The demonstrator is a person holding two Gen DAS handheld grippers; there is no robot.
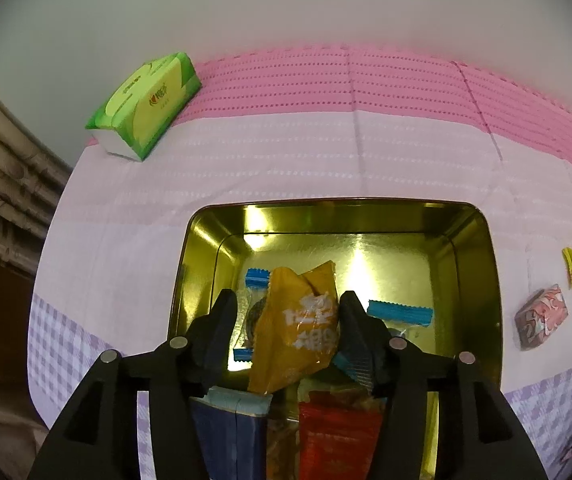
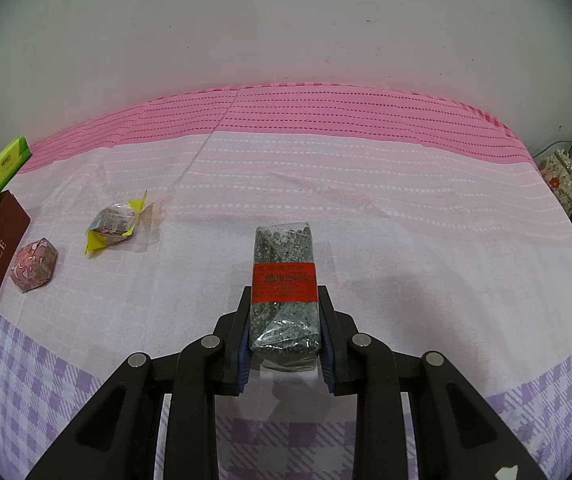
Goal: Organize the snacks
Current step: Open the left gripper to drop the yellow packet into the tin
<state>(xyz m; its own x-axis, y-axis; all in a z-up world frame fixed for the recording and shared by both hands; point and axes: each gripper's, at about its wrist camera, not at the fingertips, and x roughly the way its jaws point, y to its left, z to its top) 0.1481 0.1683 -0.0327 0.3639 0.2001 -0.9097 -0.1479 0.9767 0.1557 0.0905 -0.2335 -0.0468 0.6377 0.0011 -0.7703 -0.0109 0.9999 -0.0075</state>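
looks about halfway: the gold tin (image 1: 482,280) already has blue-edged packets (image 1: 400,314) plus a red packet (image 1: 338,432) and a dark blue one (image 1: 229,436) at its near end, and the left tongs (image 1: 286,316) are clamped on an orange snack bag (image 1: 298,328) right above it. the right tongs (image 2: 283,316) are closed on a speckled sesame bar (image 2: 283,276) over the tabletop (image 2: 406,240), while a yellow-wrapped candy (image 2: 113,226) and a pink boxed sweet (image 2: 33,266) wait near the tabletop's left edge beside the tin.
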